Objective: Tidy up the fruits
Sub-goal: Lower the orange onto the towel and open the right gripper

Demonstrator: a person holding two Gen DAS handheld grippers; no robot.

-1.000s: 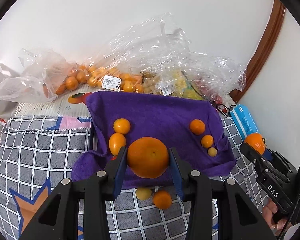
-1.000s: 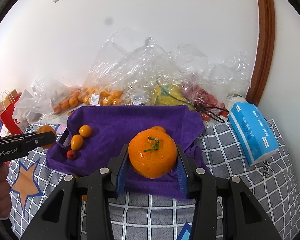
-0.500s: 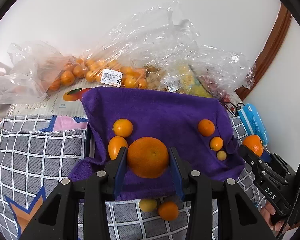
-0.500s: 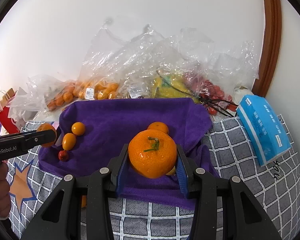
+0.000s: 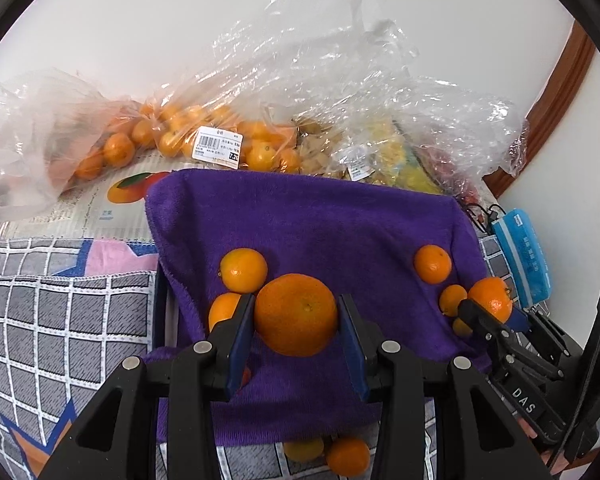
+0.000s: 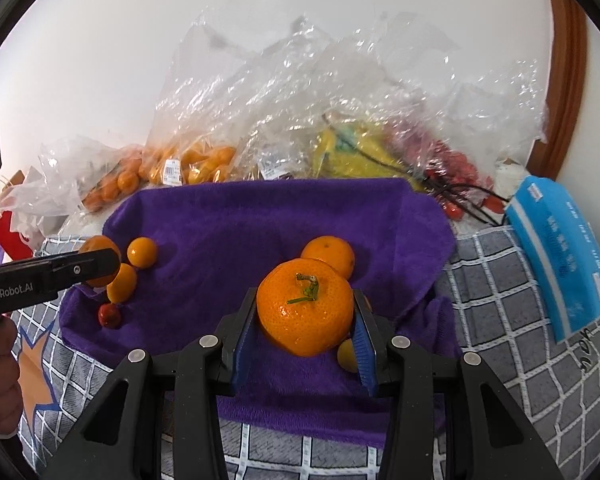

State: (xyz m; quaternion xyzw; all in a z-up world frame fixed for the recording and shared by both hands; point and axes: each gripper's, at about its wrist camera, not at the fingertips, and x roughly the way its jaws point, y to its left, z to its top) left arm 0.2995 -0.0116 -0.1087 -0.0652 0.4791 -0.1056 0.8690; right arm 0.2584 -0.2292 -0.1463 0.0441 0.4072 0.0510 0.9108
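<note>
My left gripper (image 5: 296, 316) is shut on a large mandarin (image 5: 295, 314) over the left part of the purple towel (image 5: 320, 220). Two small oranges (image 5: 243, 270) lie on the towel just left of it. My right gripper (image 6: 305, 312) is shut on a large stemmed mandarin (image 6: 305, 307) over the towel's right part (image 6: 260, 216), in front of a smaller orange (image 6: 329, 254). The right gripper and its mandarin (image 5: 491, 298) also show at the right of the left wrist view. The left gripper's finger (image 6: 60, 270) shows at the left of the right wrist view.
Clear plastic bags of oranges (image 5: 172, 136) and other fruit (image 6: 360, 152) line the wall behind the towel. A blue tissue pack (image 6: 564, 256) lies to the right. A small red fruit (image 6: 109, 315) sits at the towel's left edge. Two loose fruits (image 5: 332, 454) lie on the checked cloth.
Both grippers have moved forward over the towel with their mandarins still held. The right gripper has come closer to the small oranges on the towel's right side.
</note>
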